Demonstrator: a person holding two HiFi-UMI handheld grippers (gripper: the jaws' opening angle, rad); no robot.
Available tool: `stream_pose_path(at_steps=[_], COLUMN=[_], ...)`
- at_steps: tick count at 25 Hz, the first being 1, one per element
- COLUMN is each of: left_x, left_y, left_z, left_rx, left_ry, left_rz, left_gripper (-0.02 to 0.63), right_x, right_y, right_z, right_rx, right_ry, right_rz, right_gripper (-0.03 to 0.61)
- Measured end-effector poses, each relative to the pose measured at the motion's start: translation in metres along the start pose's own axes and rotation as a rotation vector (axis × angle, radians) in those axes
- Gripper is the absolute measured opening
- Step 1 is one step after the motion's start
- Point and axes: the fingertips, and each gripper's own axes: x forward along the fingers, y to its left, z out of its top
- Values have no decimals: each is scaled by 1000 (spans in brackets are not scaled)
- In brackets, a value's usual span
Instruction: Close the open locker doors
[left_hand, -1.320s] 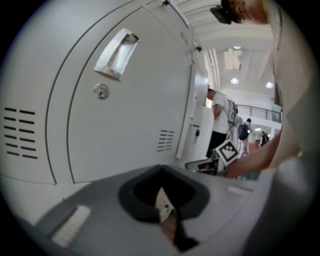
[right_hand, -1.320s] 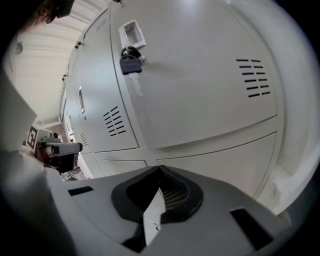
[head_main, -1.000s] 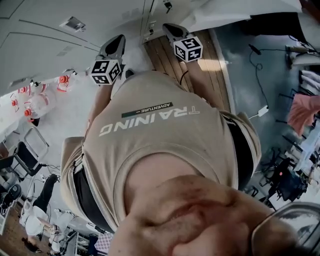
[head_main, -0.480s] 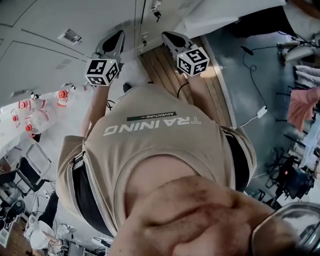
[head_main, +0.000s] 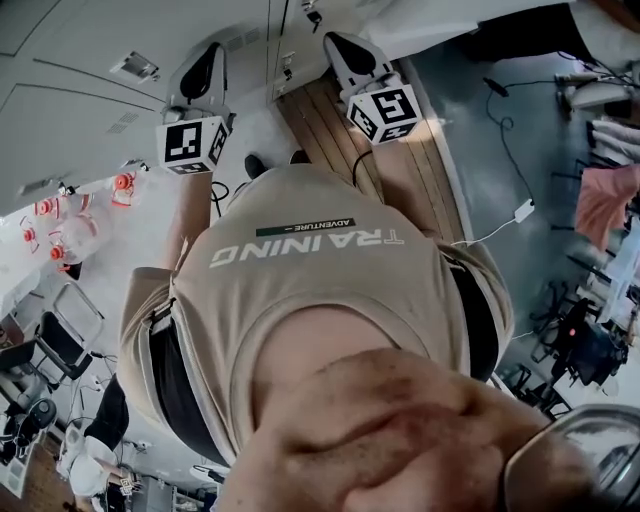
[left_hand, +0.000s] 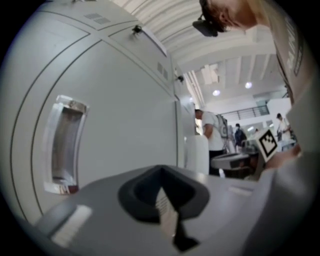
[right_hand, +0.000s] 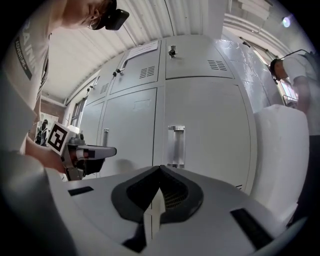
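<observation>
Grey locker doors (right_hand: 200, 115) fill the right gripper view, each with a vertical metal handle (right_hand: 176, 145); every door there lies flush. In the left gripper view one large door (left_hand: 125, 110) with a recessed handle (left_hand: 65, 145) is close on the left. I cannot tell whether the small upper door (left_hand: 150, 42) is ajar. My left gripper (head_main: 200, 70) and right gripper (head_main: 345, 50) are both raised toward the lockers (head_main: 80, 60), jaws together and holding nothing. The left gripper (right_hand: 111, 150) hangs just in front of a door, apart from it.
A white rounded column (right_hand: 280, 150) stands right of the lockers, with a person (right_hand: 295, 75) behind it. More people (left_hand: 210, 135) stand in the background. A wooden floor strip (head_main: 390, 180), a cable (head_main: 515, 215), chairs (head_main: 50, 330) and red-capped bottles (head_main: 60, 210) surround me.
My left gripper has risen and shifted slightly left, closer to the lockers. The right gripper has moved only a little. Both stay shut.
</observation>
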Motion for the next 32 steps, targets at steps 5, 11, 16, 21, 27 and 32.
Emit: stream_pose_path(at_steps=[5,11,16,21,27,32], left_x=[-5,-8,-10,-19,-31,-37], left_y=[1,1,-11,-14,-8,-3], left_z=[-17,-23,-29,-39,-55,-64], left_rx=[-16,-43,-50,-72,-110,-118], left_ry=[54,71,79,92,115,127], left_rz=[12,8,-31,-33,-23,-27], left_gripper=[0,0,0,0,0,0], right_x=[-1,-5,-10,-18,-14,-10], right_y=[-1,4,10,18,23,31], right_z=[-5,-12,-22,-42,-54,-59], right_rx=[3,18,22,35,14,26], right_ry=[10,14,27,56,98,104], right_rz=[-10,-2,28,58,56,50], right_gripper=[15,14,14,14,14,14])
